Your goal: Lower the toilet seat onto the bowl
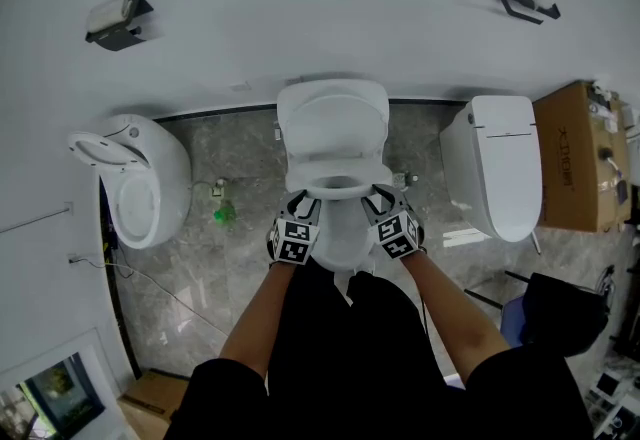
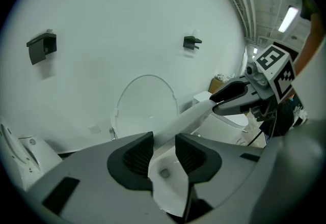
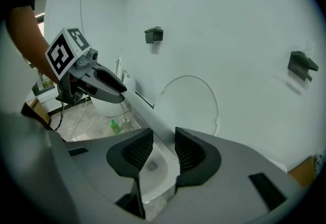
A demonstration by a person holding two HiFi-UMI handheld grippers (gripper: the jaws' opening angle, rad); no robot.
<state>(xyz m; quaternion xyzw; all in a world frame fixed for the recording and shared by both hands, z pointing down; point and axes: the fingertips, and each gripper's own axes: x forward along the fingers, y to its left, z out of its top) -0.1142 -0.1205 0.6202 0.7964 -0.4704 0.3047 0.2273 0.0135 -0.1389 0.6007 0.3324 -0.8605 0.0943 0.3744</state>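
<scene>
White plastic seat poised partway down above bowl, front rim pinched near its left corner by left gripper, near its right by right gripper. Probably rigid, light, slick; best gripped at front rim.

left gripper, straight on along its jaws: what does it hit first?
The toilet seat: its edge sits between the jaws of the left gripper, so it would only push deeper in. Past that, probably the inside of the bowl, though depth is unclear.

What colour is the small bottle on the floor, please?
The bottle is green; it shows best in the right gripper view.
</scene>
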